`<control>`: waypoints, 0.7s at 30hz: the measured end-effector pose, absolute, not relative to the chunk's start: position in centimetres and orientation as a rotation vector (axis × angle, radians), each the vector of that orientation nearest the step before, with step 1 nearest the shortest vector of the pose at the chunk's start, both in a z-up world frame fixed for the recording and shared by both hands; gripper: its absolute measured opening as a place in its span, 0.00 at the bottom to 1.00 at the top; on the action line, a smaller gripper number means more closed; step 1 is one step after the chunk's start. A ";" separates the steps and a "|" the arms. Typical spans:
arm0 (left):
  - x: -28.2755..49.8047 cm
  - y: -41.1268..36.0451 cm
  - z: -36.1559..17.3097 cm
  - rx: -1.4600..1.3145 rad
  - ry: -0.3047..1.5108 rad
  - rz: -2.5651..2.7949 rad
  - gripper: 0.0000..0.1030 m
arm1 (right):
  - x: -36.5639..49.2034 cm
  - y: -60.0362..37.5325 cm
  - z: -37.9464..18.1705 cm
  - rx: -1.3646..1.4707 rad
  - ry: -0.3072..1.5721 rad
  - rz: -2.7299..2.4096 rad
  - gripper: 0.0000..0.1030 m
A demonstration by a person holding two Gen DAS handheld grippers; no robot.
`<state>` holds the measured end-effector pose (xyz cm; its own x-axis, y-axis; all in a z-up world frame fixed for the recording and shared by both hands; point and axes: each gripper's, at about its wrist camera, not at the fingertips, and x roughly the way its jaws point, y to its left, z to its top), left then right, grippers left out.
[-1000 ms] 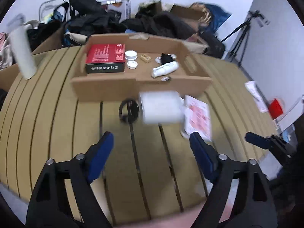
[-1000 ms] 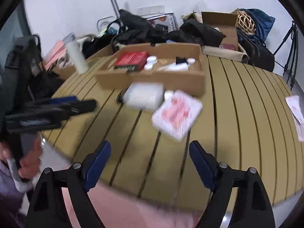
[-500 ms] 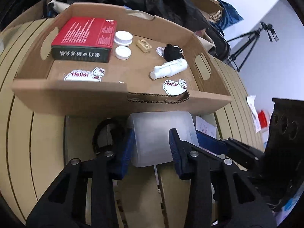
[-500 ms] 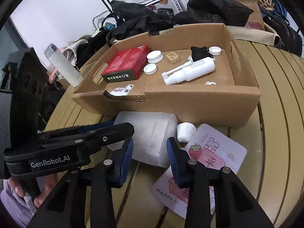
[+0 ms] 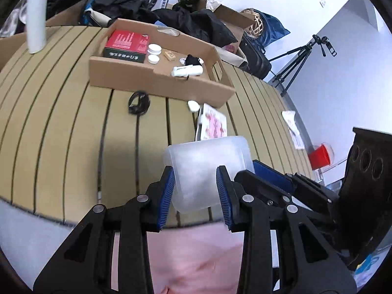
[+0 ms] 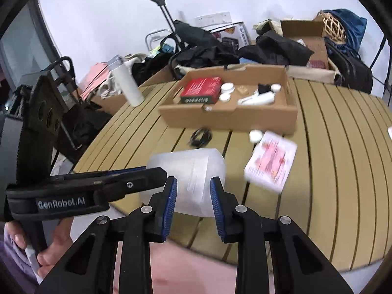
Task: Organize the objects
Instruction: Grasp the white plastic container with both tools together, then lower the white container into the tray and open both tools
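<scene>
A slatted wooden table (image 5: 61, 122), tan with dark grooves between the boards, is filling most of both views. Toward its far side a shallow corrugated cardboard tray (image 6: 227, 115) is sitting with a cut-out handle in its end wall. Inside it a flat red box (image 6: 201, 89) is lying next to two round white lids (image 6: 226, 90), a small tan block (image 5: 169, 54), a crumpled black item (image 5: 192, 60) and a white spray bottle (image 6: 257, 98) resting on its side.

Nearer the camera, a frosted, translucent plastic box (image 5: 208, 169) with rounded corners is being held above the table's near edge, clear of the boards. Both tongs are gripping it. The left gripper (image 5: 196, 191) is clamping its ribbed blue pads onto one end of the box, jaws drawn narrow. The right gripper (image 6: 193, 193) is pressing on the other end, and its jaws are closing a little further (a pale paper label is showing through the wall between them).

A pink-and-white printed card (image 6: 270, 161) is lying flat on the slats beside the held box, blurred. A coiled black cable (image 5: 139, 102) and a small white rounded object (image 6: 255, 136) are lying just in front of the tray. A tall white cylindrical bottle (image 5: 36, 17) is standing at the table's far left.
</scene>
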<state>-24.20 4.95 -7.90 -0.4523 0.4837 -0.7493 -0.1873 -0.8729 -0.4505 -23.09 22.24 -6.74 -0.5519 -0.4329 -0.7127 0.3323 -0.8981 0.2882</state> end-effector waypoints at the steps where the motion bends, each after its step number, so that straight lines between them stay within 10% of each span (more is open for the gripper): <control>1: -23.9 4.8 -7.7 -1.351 -0.424 2.350 0.30 | -22.7 22.2 -6.7 1.164 -0.161 -2.432 0.30; 14: -38.3 2.5 3.1 -1.191 -0.440 2.417 0.29 | -33.4 20.8 3.4 0.942 -0.098 -2.485 0.30; 21: -47.3 0.8 -1.1 -1.332 -0.447 2.440 0.29 | -42.8 17.3 1.0 1.047 -0.117 -2.438 0.30</control>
